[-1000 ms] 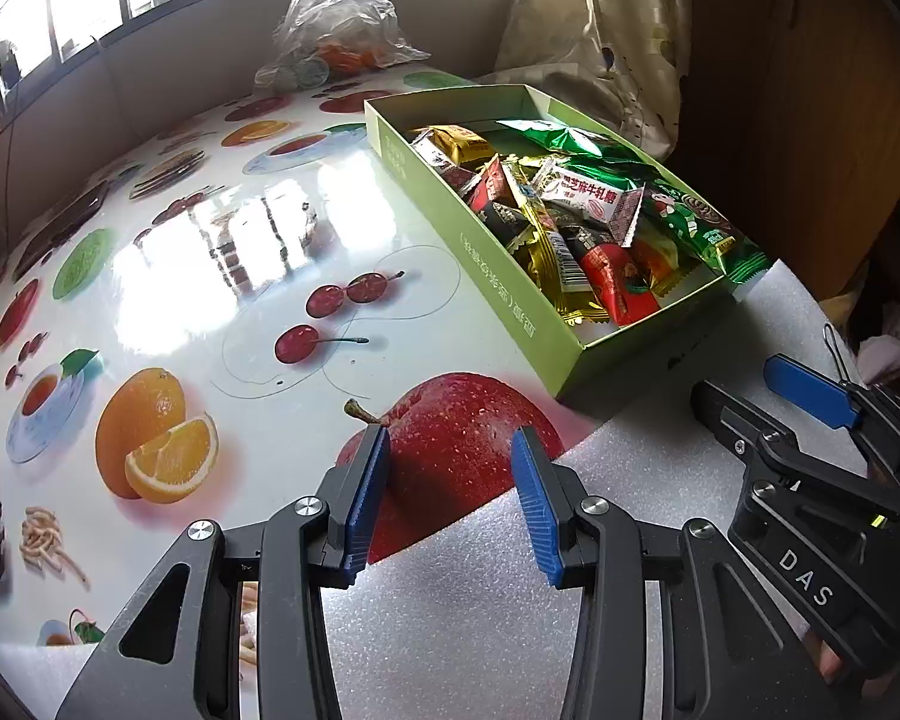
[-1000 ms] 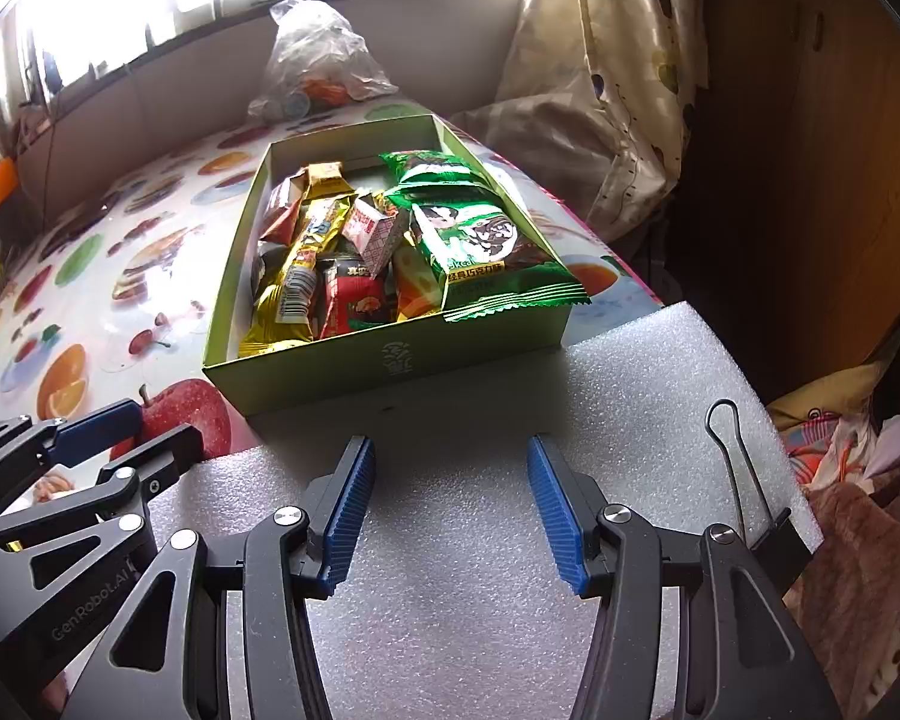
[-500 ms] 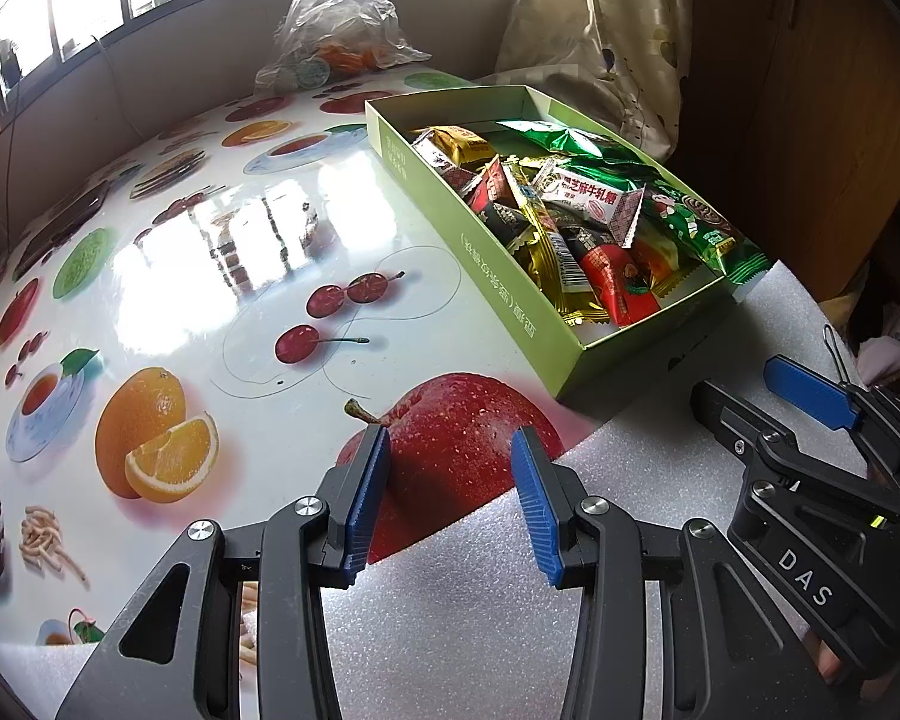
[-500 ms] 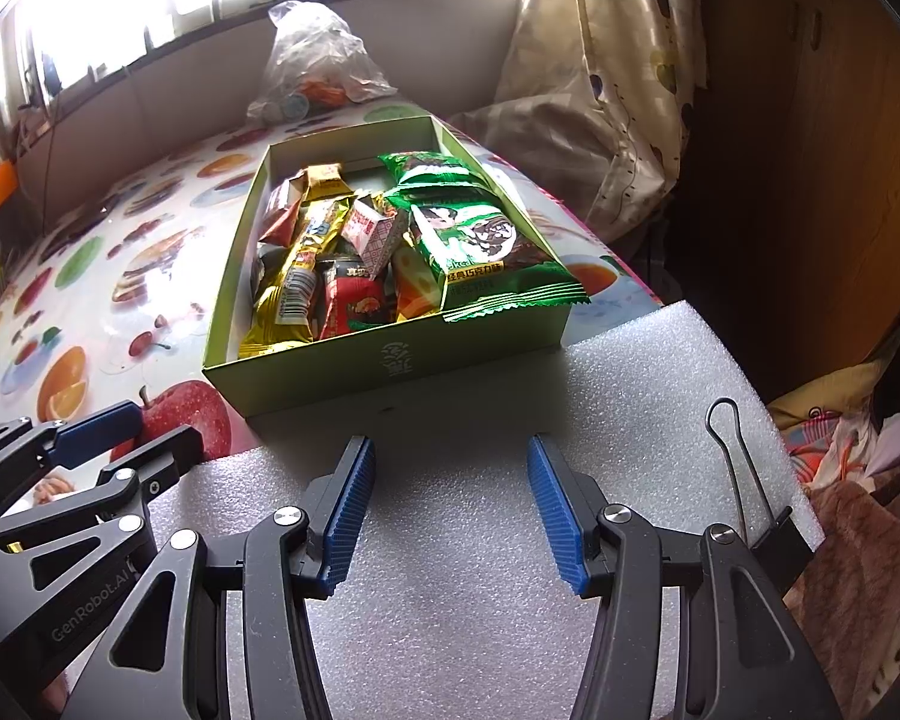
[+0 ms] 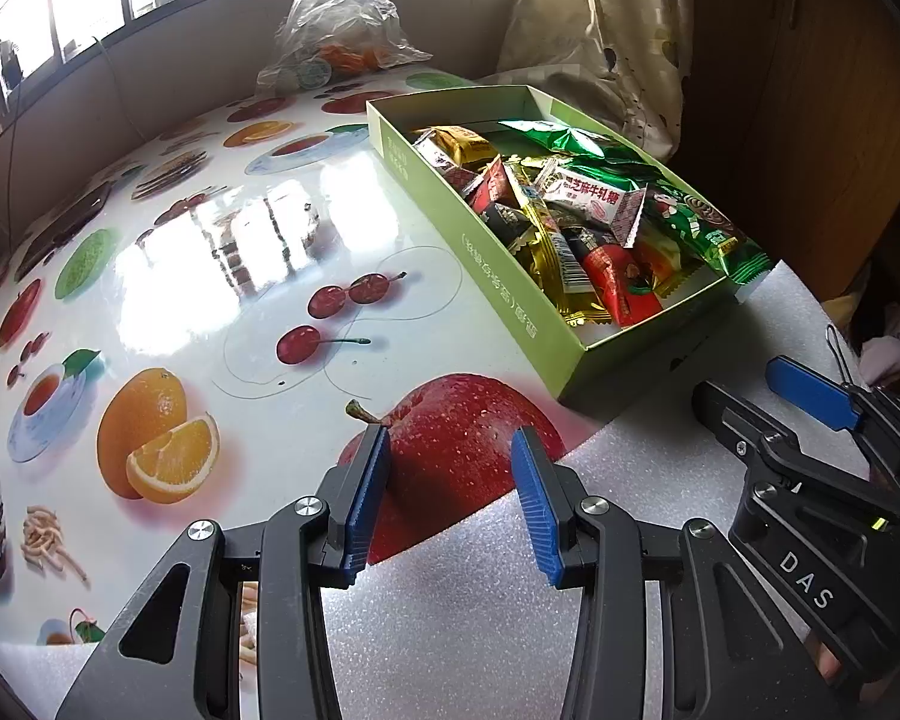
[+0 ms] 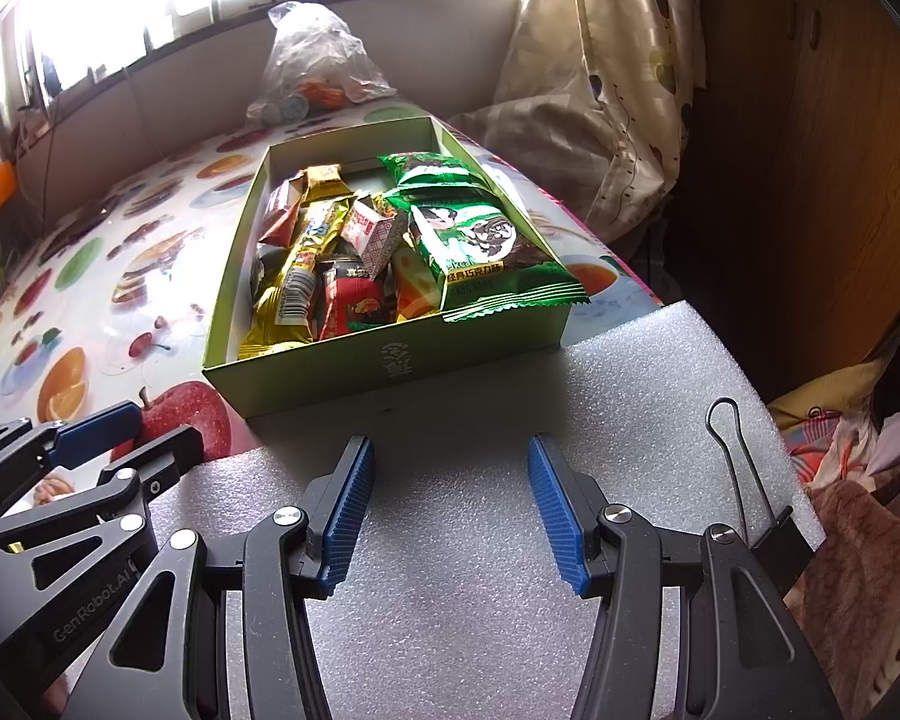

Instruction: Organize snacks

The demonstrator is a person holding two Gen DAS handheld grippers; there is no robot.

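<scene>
A shallow green cardboard box (image 6: 390, 363) sits on the counter (image 5: 222, 252), which is covered in a glossy fruit-print cloth, with its near end resting at the edge of a white foam sheet (image 6: 468, 540). The box is filled with wrapped snacks: a large green chocolate-wafer packet (image 6: 480, 252) lies along the right wall and overhangs the near rim, a long gold foil bar (image 6: 294, 276) lies along the left side, a red packet (image 6: 351, 303) lies between them, and a small white and red candy (image 6: 372, 234) rests on top. The box's long axis runs away from both cameras toward the window wall, where a clear plastic bag (image 5: 336, 30) stands.

The left gripper (image 5: 450, 501) hovers over a printed apple, jaws apart with nothing between them. The right gripper (image 6: 450, 510) hovers over the foam just short of the box, jaws wide apart and empty.
</scene>
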